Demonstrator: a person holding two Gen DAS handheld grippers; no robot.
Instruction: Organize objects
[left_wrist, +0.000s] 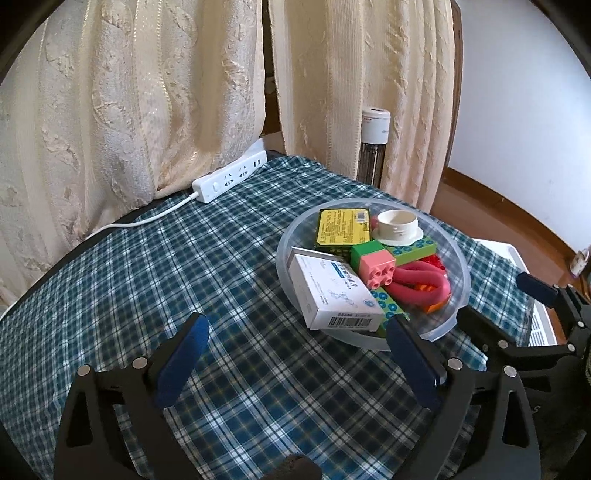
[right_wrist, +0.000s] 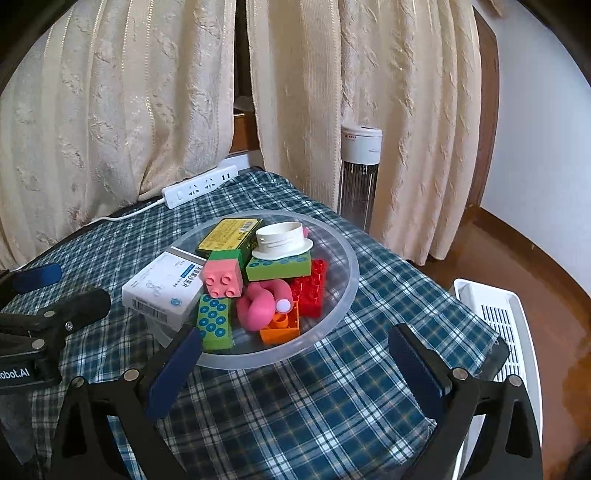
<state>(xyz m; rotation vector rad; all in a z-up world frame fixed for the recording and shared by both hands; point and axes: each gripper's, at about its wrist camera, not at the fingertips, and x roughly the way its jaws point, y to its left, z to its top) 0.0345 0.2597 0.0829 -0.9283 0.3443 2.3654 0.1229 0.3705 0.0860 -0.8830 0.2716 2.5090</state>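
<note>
A clear plastic bowl (left_wrist: 458, 258) (right_wrist: 351, 266) sits on the plaid tablecloth. It holds a white medicine box (left_wrist: 332, 291) (right_wrist: 162, 288), a yellow-green box (left_wrist: 343, 225) (right_wrist: 229, 234), a white plastic ring (left_wrist: 397, 225) (right_wrist: 282, 240), a pink brick (left_wrist: 376, 269) (right_wrist: 223, 278), a pink foam loop (left_wrist: 421, 284) (right_wrist: 258, 302), and red (right_wrist: 312, 291), orange (right_wrist: 280, 326) and green dotted (right_wrist: 214, 321) bricks. My left gripper (left_wrist: 295, 328) stands open at the bowl's near left, nothing between its pads. My right gripper (right_wrist: 295, 336) is open in front of the bowl, also holding nothing.
A white power strip (left_wrist: 229, 177) (right_wrist: 201, 186) with its cable lies at the table's far edge under cream curtains (left_wrist: 147, 92). A white tower appliance (right_wrist: 360, 173) stands behind the table. A white slatted unit (right_wrist: 495, 317) sits beside the table's right edge.
</note>
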